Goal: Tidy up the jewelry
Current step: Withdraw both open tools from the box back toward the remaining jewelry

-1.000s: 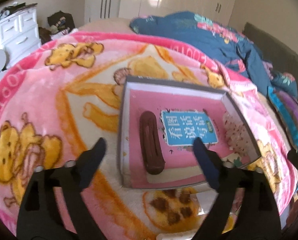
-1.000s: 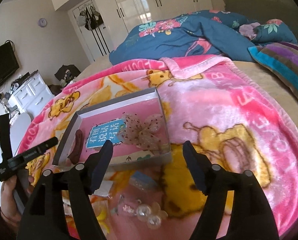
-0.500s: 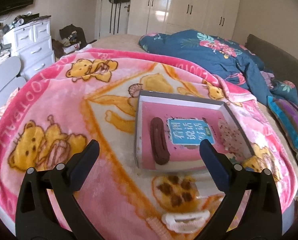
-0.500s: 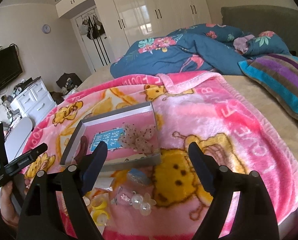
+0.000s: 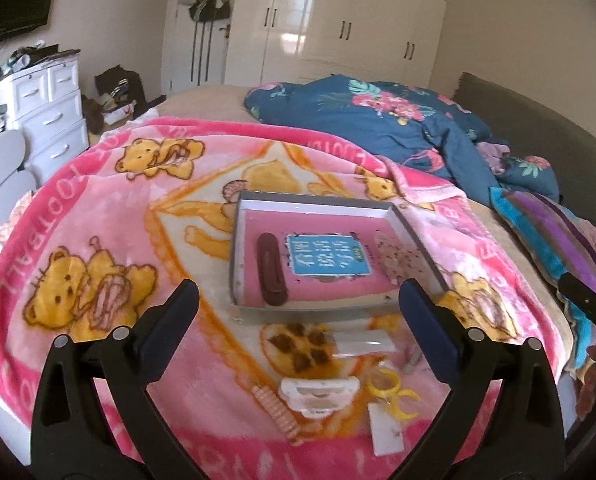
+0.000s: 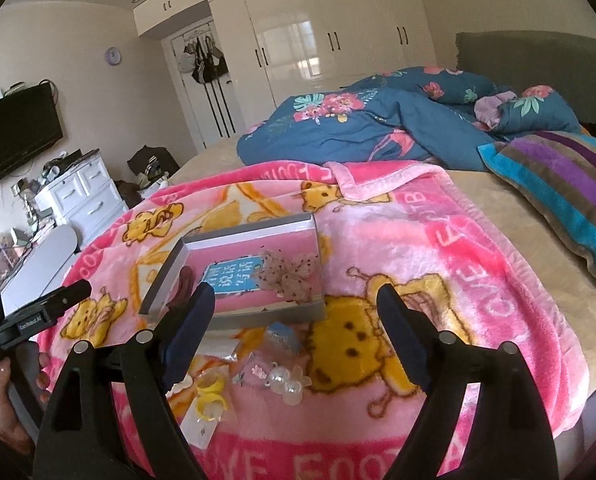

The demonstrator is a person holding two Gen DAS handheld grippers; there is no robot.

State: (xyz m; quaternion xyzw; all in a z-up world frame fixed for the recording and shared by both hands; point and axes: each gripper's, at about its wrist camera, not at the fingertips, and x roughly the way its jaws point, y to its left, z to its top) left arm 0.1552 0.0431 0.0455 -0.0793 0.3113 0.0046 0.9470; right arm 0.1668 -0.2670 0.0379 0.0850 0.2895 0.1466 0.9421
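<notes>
A shallow grey box (image 5: 317,201) (image 6: 166,272) with a pink bottom lies on the pink bear blanket. Inside are a dark brown hair clip (image 5: 272,274), a blue label (image 5: 325,258) and a speckled sheer bow (image 6: 290,270). Loose pieces lie in front of it: a white claw clip (image 5: 317,394), a beaded pink clip (image 5: 276,414), yellow rings (image 5: 389,390) (image 6: 212,400), a clear pearl bow (image 6: 286,380) and small packets (image 6: 284,336). My left gripper (image 5: 298,306) is open and empty above them. My right gripper (image 6: 298,320) is open and empty, near the box's front edge.
The pink blanket (image 5: 98,216) covers a bed. A blue floral duvet (image 5: 377,120) and a striped pillow (image 6: 557,184) lie behind and to the right. White drawers (image 5: 54,100) stand at the left. The bed's near edge drops off below the loose pieces.
Both grippers have pulled back and up from the box, staying open and empty. More of the loose pieces in front of the box have come into view.
</notes>
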